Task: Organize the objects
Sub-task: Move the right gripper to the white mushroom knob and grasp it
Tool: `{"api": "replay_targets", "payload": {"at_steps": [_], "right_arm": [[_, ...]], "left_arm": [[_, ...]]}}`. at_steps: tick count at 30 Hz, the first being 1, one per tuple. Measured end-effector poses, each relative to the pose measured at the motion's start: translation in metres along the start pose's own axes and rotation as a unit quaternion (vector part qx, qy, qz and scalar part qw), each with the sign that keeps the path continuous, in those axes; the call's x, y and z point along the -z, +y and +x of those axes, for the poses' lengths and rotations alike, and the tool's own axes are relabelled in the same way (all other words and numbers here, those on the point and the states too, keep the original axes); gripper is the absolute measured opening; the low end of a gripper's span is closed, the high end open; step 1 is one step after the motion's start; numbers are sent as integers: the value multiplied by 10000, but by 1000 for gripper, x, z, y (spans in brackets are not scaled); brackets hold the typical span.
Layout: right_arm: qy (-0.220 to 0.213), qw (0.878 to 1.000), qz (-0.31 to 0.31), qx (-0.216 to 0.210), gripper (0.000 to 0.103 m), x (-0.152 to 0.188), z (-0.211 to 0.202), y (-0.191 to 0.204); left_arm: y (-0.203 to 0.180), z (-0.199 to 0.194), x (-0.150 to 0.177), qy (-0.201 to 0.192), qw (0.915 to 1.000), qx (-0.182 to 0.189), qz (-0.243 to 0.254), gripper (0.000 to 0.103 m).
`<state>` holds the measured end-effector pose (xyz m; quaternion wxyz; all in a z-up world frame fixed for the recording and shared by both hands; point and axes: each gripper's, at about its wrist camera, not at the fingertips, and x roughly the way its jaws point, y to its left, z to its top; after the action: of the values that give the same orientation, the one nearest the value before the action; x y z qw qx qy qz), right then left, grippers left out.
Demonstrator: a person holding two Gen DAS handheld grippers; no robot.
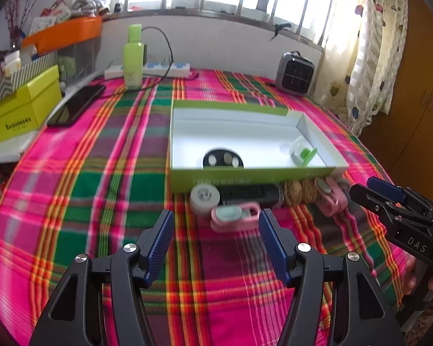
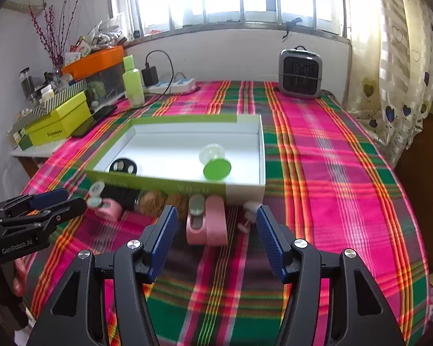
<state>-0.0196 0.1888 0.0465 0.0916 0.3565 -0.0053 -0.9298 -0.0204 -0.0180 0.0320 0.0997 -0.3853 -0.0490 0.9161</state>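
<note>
A shallow green-and-white box lies open on the plaid tablecloth. It holds a black disc with silver dots and a green-capped clear piece. Along its near wall lie a white round jar, a black cylinder, walnuts and two pink cases. My left gripper stands open just short of one pink case. My right gripper is open before the other, nothing between its pads.
A dark phone, a yellow-green shoebox, a green bottle and a power strip crowd the far left. A small grey heater stands at the back. The table's right edge drops off by the curtain.
</note>
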Motion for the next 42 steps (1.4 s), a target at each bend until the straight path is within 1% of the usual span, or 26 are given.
{"api": "replay_targets", "payload": {"at_steps": [2,6,7,10,16,22,24,30,36,40,42], "right_arm": [[44,10000,-11,-12,58,4,1,1],[144,9999,-64,-45,58,12,3,2],[153,9999,-65,-40,58,14,3,2],[220,9998,-2,-35,58,18,5,-2],[385,9992,32,-63,58,20,11,-7],[341,9994,-18,40,58,16,7,-15],[308,9994,72,125,58,14,7,-22],[351,9976,567,199,58,6,13,-45],[519,9961,657,262,58,-2,26,-50],[636,9950,760,113,58,-3,32,-53],[681,9950,722,113,58,-4,35,-52]], "left_arm": [[0,2,4,29,10000,2,-32,60],[-5,4,9,46,9999,43,92,61],[-5,5,9,71,9999,82,82,61],[-7,9,9,106,9999,18,110,61],[-8,16,6,175,9997,36,147,61],[-10,22,2,245,9995,73,160,61],[-12,23,1,246,9995,62,183,61],[-13,30,-3,330,9993,60,146,61],[-12,33,-4,363,9993,88,90,61],[-12,34,-6,362,9993,123,56,61],[-12,35,-6,360,9993,120,32,61]]}}
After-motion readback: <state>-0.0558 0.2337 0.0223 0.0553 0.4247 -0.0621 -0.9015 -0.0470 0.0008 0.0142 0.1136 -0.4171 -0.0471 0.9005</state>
